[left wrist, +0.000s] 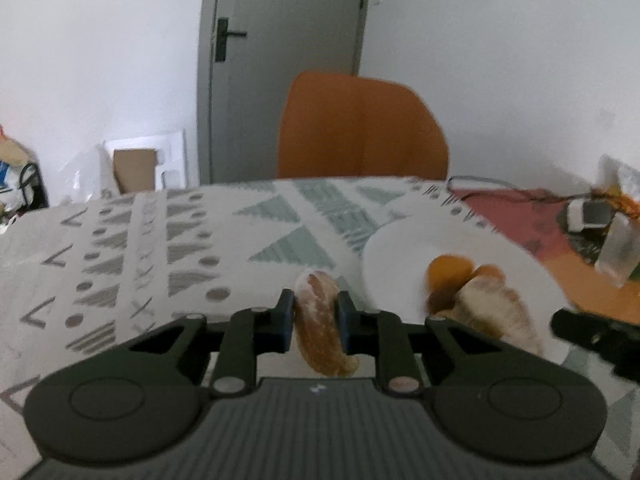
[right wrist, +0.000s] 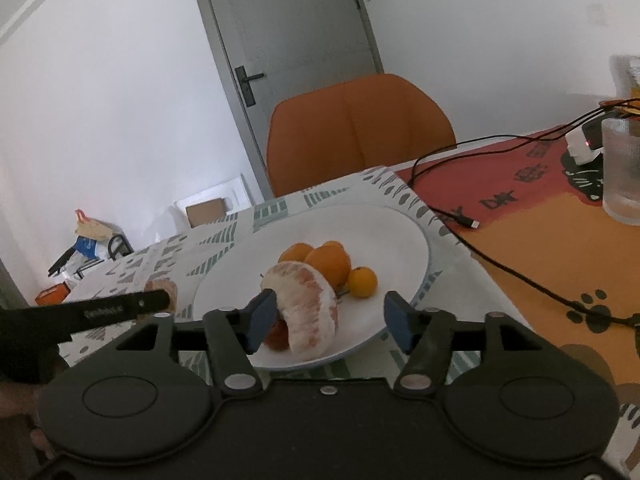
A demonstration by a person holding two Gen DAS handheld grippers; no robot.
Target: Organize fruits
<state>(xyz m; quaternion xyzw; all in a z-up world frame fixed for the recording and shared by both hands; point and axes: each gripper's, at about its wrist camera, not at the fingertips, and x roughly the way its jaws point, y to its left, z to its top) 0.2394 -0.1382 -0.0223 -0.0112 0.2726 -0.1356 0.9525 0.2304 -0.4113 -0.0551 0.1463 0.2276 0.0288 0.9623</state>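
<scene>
A: Light?
B: Dim, flat, soft indoor; walls grey-white, no glare, shadows faint.
A: Sharpness?
B: Left view smeared, esp. plate (left wrist: 400, 248) side. Right view crisper. Both bend hard at edges, corners black.

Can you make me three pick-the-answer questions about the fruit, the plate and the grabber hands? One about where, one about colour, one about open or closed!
1. Where is the big peeled pomelo piece?
A. on the white plate
B. on the orange chair
C. in the glass

2. What colour is the chair behind the table?
A. green
B. orange
C. blue

3. What is the left gripper doing?
A. open and holding nothing
B. shut on a cable
C. shut on a pomelo segment

Answers:
1 A, it lies on the plate beside the small oranges.
2 B, its back is plainly orange.
3 C, both blue pads press the segment's sides, while the right gripper stands open over the plate.
</scene>
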